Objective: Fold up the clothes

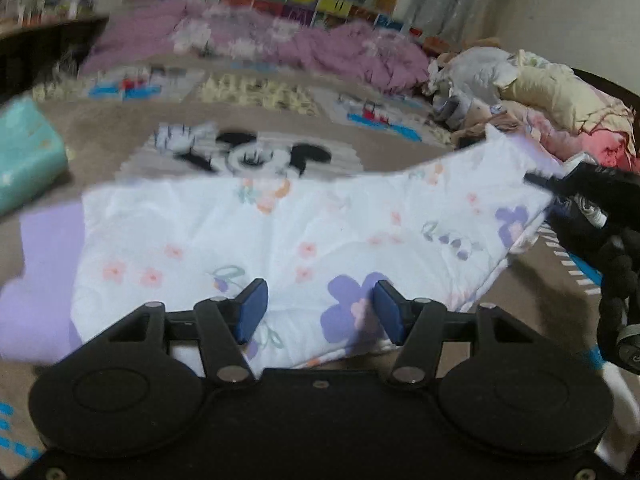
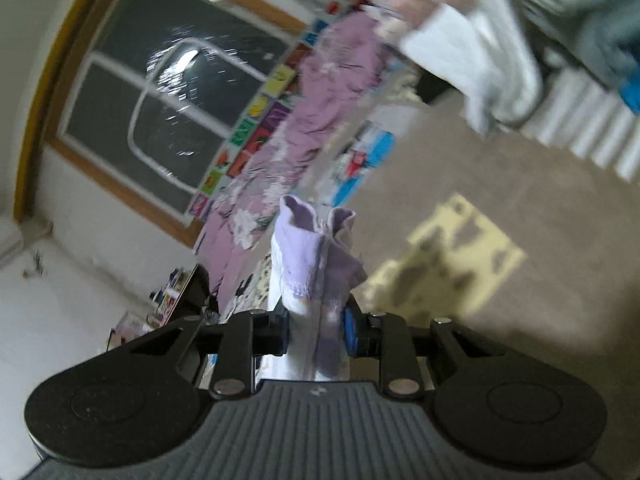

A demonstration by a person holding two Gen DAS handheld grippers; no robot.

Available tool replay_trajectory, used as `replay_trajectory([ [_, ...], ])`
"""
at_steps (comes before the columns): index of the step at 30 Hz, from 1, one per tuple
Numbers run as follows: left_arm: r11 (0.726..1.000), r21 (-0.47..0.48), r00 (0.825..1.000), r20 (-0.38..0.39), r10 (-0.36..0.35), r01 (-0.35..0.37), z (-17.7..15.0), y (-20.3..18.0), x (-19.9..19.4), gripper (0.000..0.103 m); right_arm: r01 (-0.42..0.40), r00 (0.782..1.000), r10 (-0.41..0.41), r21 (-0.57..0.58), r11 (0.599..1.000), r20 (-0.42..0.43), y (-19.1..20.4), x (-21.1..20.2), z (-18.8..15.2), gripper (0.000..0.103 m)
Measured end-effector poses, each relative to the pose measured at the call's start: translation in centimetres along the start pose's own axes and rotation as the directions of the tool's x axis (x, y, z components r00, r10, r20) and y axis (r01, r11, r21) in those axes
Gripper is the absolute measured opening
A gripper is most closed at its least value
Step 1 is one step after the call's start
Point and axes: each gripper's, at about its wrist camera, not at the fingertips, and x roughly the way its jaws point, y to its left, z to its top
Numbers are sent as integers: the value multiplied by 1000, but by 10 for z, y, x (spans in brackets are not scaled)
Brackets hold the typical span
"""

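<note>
A white garment with purple and pink flowers (image 1: 280, 236) lies spread on the brown bed cover, its lilac cuff at the left. My left gripper (image 1: 318, 312) is open just above the garment's near edge, with its blue pads (image 1: 252, 312) apart. My right gripper (image 1: 560, 188) comes in from the right and lifts the garment's far right corner. In the right wrist view the right gripper (image 2: 316, 332) is shut on a bunched lilac and white edge of the garment (image 2: 308, 256).
A Minnie Mouse print (image 1: 256, 154) is on the cover behind the garment. A pile of unfolded clothes (image 1: 532, 96) sits at the right. A purple blanket (image 1: 280, 40) lies at the back, and a teal pillow (image 1: 24, 152) at the left.
</note>
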Motion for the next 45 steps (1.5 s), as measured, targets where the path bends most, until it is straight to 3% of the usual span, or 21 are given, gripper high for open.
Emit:
replay_trajectory([
  [6,986,-136,994,65,-92,100,7,22,-18,58,-21,1000,21,-200,980,-2,61,-3,-6,27],
  [9,947,-279,977,181,-110,158,13,54,-46,58,-51,999,48,-293,955,-16,94,-5,-23,27],
  [12,884,-422,959,271,-88,200,13,97,-72,58,-78,997,67,-393,916,-43,127,-1,-44,27],
  [15,794,-567,945,327,-26,218,1,141,-95,58,-105,994,78,-484,869,-76,157,5,-67,27],
  [19,700,-679,933,357,51,222,-13,174,-114,58,-132,990,78,-576,807,-118,188,13,-98,27],
  [21,667,-708,929,364,63,232,-16,181,-118,58,-138,989,72,-611,779,-132,198,16,-113,27],
  [26,671,-693,925,378,28,263,-12,178,-122,58,-153,984,43,-694,703,-174,218,24,-150,27],
  [31,672,-685,924,382,2,281,-11,179,-120,58,-175,976,-2,-792,585,-217,235,36,-199,27],
  [36,665,-690,928,372,-12,285,-13,183,-115,58,-213,967,-7,-826,522,-255,246,41,-233,27],
  [40,668,-690,929,370,-6,280,-12,184,-115,58,-225,965,-23,-865,449,-263,257,41,-258,27],
  [45,710,-650,923,386,2,270,-6,180,-118,58,-230,965,-45,-919,321,-258,263,36,-288,27],
])
